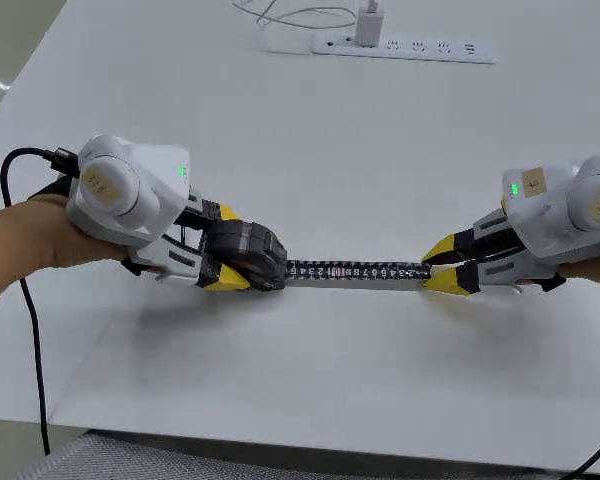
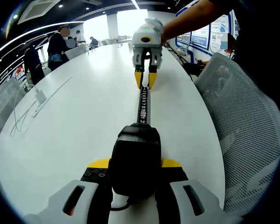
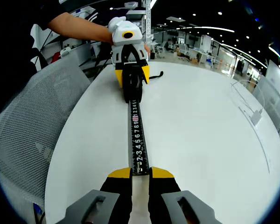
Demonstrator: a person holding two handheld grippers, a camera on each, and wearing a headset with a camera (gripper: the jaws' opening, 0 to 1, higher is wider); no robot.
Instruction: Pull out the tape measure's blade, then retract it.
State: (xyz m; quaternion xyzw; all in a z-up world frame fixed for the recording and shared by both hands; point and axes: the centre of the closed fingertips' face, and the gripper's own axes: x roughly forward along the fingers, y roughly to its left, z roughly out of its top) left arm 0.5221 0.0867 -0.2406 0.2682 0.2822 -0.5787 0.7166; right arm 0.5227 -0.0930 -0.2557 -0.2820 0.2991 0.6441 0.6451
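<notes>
Your left gripper [image 1: 230,247] had its jaws clamped on the black tape measure case [image 1: 250,256], which rested on the white table [image 1: 330,140] at the near left. The yellow jaw tips covered both sides of the case, so any button or lock there could not be made out. The blade [image 1: 355,271] lay drawn out flat along the table, running from the case to your right gripper [image 1: 446,265]. That gripper's jaws were pinched on the blade's far end, and in the right gripper view the tip and its hook were hidden between them. The blade's printed numbers read clearly in that view but were too small to read in the head view. A white power strip [image 1: 405,45] sat at the far edge, its cord cut off by the frame.
</notes>
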